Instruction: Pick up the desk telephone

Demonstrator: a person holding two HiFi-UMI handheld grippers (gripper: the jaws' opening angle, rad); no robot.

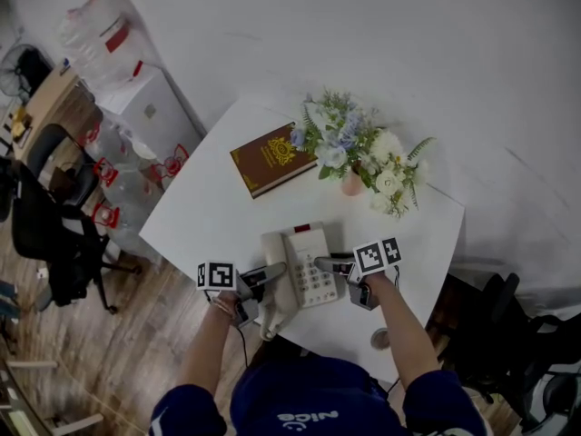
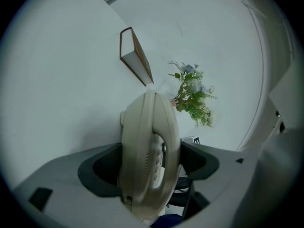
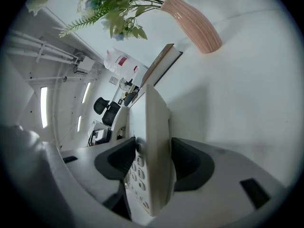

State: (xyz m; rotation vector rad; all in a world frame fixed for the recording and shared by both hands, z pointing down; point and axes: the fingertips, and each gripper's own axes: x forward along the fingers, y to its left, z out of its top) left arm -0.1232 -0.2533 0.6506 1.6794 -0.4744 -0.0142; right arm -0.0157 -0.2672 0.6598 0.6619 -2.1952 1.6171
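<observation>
Telephone: the desk telephone (image 1: pixel 300 275) lies keypad-up at the near edge of the white table (image 1: pixel 204 216). Its handset (image 2: pixel 149 156) is in the cradle on the left side, with the near end reaching that edge.

Left tool: your left gripper (image 1: pixel 265 275) comes in from the left. Its jaws are spread as wide as they go, with the handset side of the phone between them. The pads sit just beside the shell, and I judge they are not pressing on it.

Right tool: your right gripper (image 1: pixel 327 263) has the keypad side between its jaws, one pad on the keys (image 3: pixel 137 175) and the other against the opposite face. That reads as a firm clamp.

Step in hand: by my reading, you need a hold on both sides before you lift.

How to do it well: close the left jaws squarely over handset and base together, so the handset cannot slip from its cradle. Match the pressure of the two tools, then raise both at the same pace to keep the phone level.

Clearance: the brown book (image 1: pixel 272 159) and the flower vase (image 1: pixel 352 184) stand toward the far edge, well apart from the phone. A straight lift should meet nothing.
</observation>
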